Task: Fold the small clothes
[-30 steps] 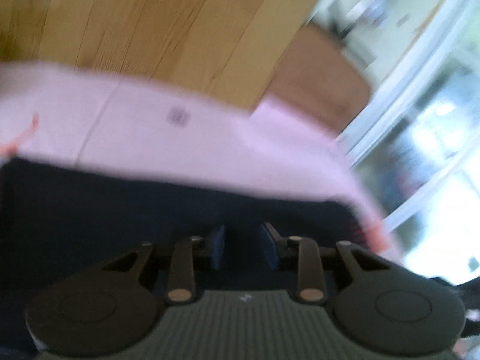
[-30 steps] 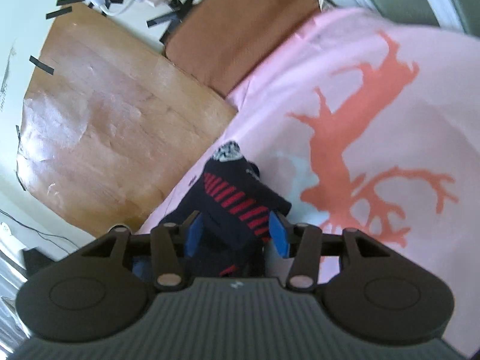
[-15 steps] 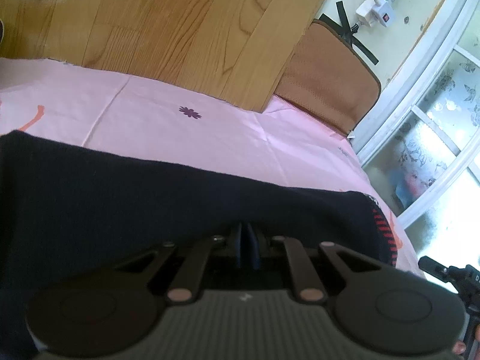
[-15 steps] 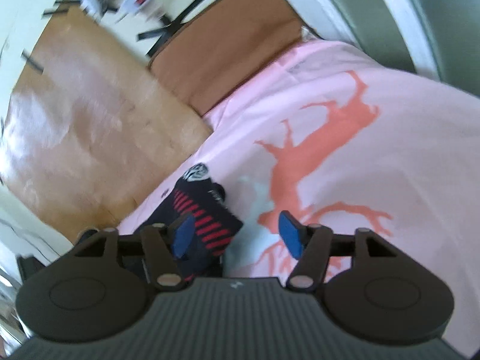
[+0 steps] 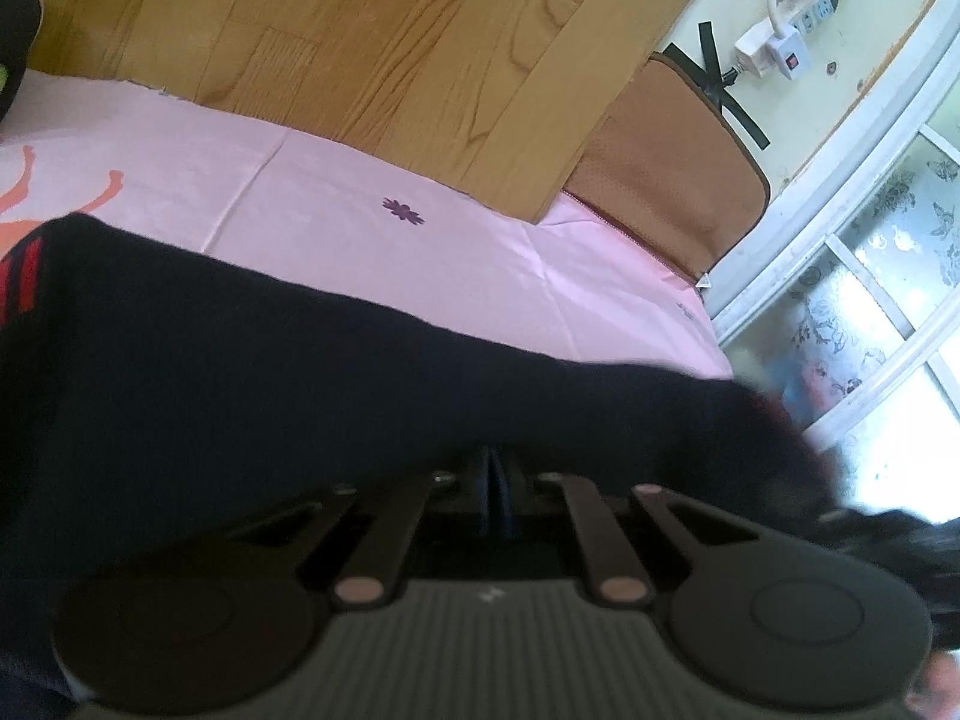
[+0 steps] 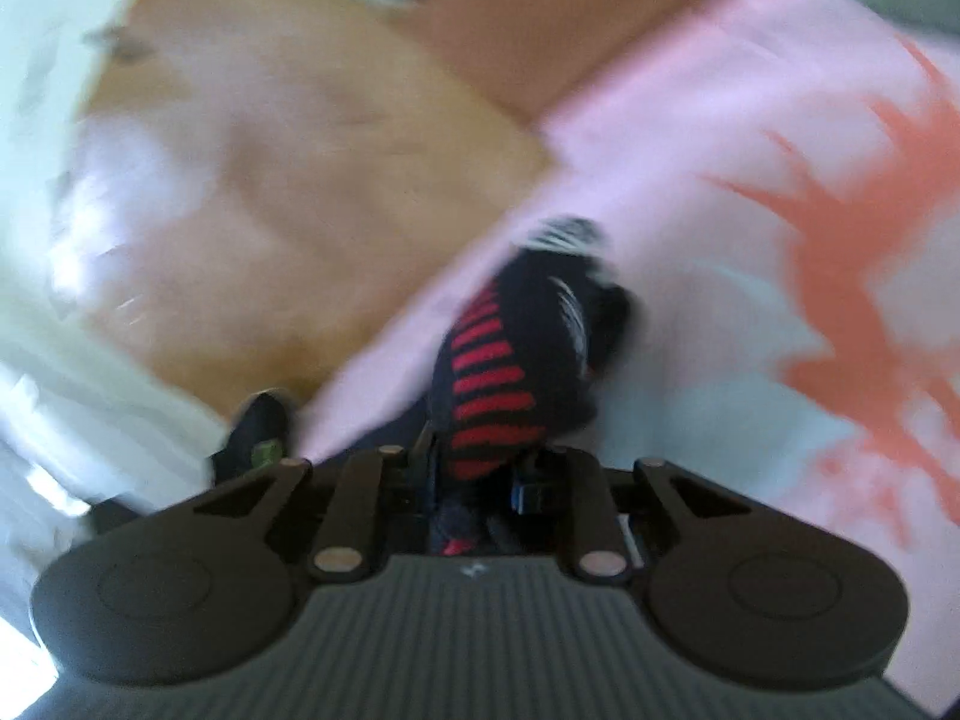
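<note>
A dark navy sock (image 5: 252, 372) with red stripes stretches across the left wrist view over a pink sheet (image 5: 372, 192). My left gripper (image 5: 495, 480) is shut on the sock's edge, pads pressed together. In the blurred right wrist view the sock's red-striped end (image 6: 504, 372) rises between the fingers of my right gripper (image 6: 480, 480), which has closed on it. The sock's far tip, with a white pattern (image 6: 564, 234), lies on the pink sheet (image 6: 720, 138) with an orange print.
Wooden floor (image 5: 360, 30) lies beyond the sheet. A brown cushion (image 5: 666, 162) sits by the wall with a taped power strip (image 5: 780, 42). A window frame (image 5: 870, 240) is at the right. A dark shoe (image 6: 258, 426) shows at the sheet's left edge.
My left gripper closed on the sock and holds it stretched. My right gripper, open half a second ago, moved onto the striped end and closed on it.
</note>
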A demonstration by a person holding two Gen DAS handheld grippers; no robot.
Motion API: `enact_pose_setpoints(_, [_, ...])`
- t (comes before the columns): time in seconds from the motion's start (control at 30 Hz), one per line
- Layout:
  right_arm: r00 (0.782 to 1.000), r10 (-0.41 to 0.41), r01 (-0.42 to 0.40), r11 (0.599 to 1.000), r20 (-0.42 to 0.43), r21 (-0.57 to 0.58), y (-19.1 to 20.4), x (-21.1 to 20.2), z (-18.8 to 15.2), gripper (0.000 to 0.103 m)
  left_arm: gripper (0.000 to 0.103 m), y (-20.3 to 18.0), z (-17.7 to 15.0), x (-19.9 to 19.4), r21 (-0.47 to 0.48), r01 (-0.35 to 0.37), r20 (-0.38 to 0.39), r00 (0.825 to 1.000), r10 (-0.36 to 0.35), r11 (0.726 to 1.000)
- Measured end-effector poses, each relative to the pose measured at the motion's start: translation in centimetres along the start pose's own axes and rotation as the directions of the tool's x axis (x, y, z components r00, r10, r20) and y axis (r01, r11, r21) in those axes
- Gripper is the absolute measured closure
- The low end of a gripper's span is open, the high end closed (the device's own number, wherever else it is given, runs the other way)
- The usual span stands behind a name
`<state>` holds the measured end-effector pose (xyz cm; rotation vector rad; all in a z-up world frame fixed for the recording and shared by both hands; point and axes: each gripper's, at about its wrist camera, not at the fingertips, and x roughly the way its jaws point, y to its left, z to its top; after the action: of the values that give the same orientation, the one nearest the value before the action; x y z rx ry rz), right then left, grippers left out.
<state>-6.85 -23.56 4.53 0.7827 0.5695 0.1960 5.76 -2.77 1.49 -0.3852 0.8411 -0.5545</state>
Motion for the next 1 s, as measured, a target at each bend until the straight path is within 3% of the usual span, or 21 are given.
enact_pose_setpoints(0.07, [0.999, 0.032, -0.034, 0.991, -0.014, -0.13, 4.4, 0.2, -0.1, 0.08, 0.097, -0.2, -0.1, -0.2, 0.006, -0.006, 0.002, 1.0, 0.006, 1.0])
enact_pose_setpoints(0.17, [0.996, 0.062, -0.077, 0.955, -0.06, -0.287, 9.9, 1.7, -0.7, 0.08, 0.096, 1.2, 0.1, -2.5, -0.054, 0.042, 0.01, 0.999, -0.041, 0.998])
enact_pose_setpoints(0.23, [0.993, 0.057, -0.089, 0.927, -0.099, -0.365, 12.8, 3.5, -1.7, 0.08, 0.092, 3.4, 0.0, -6.3, -0.095, 0.071, 0.099, 0.993, -0.061, 0.993])
enact_pose_setpoints(0.3, [0.988, 0.047, -0.107, 0.897, -0.148, -0.429, 15.3, 5.9, -2.9, 0.079, 0.085, 6.0, -0.2, -10.8, -0.13, 0.063, 0.212, 0.977, -0.034, 0.99])
enact_pose_setpoints(0.4, [0.971, 0.043, -0.151, 0.871, -0.234, -0.468, 17.9, 10.2, -5.4, 0.074, 0.08, 10.0, -0.8, -16.2, -0.208, 0.007, 0.318, 0.946, 0.061, 0.978])
enact_pose_setpoints(0.47, [0.953, 0.019, -0.173, 0.853, -0.303, -0.492, 19.1, 13.9, -7.6, 0.057, 0.08, 12.1, -1.1, -18.3, -0.264, -0.016, 0.339, 0.934, 0.109, 0.964])
enact_pose_setpoints(0.53, [0.9, 0.014, -0.246, 0.843, -0.436, -0.479, 19.3, 17.7, -9.7, 0.054, 0.08, 13.3, -1.4, -19.5, -0.297, -0.03, 0.35, 0.927, 0.138, 0.954])
enact_pose_setpoints(0.57, [0.904, 0.04, -0.262, 0.838, -0.426, -0.478, 19.5, 17.7, -10.2, 0.045, 0.08, 13.6, -1.5, -19.8, -0.303, -0.033, 0.35, 0.926, 0.144, 0.952])
enact_pose_setpoints(0.6, [0.901, 0.044, -0.275, 0.828, -0.431, -0.489, 20.0, 17.2, -10.5, 0.044, 0.08, 13.9, -1.5, -19.9, -0.302, -0.029, 0.349, 0.927, 0.138, 0.953])
enact_pose_setpoints(0.67, [0.882, 0.085, -0.329, 0.814, -0.463, -0.478, 20.1, 15.8, -10.2, 0.045, 0.08, 13.7, -1.5, -19.7, -0.289, -0.008, 0.347, 0.931, 0.112, 0.957])
enact_pose_setpoints(0.73, [0.867, 0.134, -0.362, 0.831, -0.48, -0.422, 19.0, 14.0, -9.2, 0.047, 0.08, 13.1, -1.1, -18.9, -0.259, 0.014, 0.343, 0.936, 0.078, 0.966])
enact_pose_setpoints(0.8, [0.882, 0.147, -0.341, 0.855, -0.449, -0.39, 17.8, 12.4, -8.0, 0.054, 0.079, 12.0, -0.6, -17.8, -0.225, 0.018, 0.33, 0.942, 0.059, 0.974])
enact_pose_setpoints(0.9, [0.941, 0.133, -0.251, 0.892, -0.311, -0.377, 16.2, 9.6, -5.5, 0.061, 0.078, 10.3, -0.2, -16.0, -0.174, 0.014, 0.304, 0.952, 0.04, 0.985])
enact_pose_setpoints(1.0, [0.969, 0.128, -0.19, 0.932, -0.211, -0.307, 15.2, 9.2, -2.8, 0.066, 0.078, 8.8, 0.5, -14.2, -0.13, 0.01, 0.27, 0.962, 0.026, 0.991])
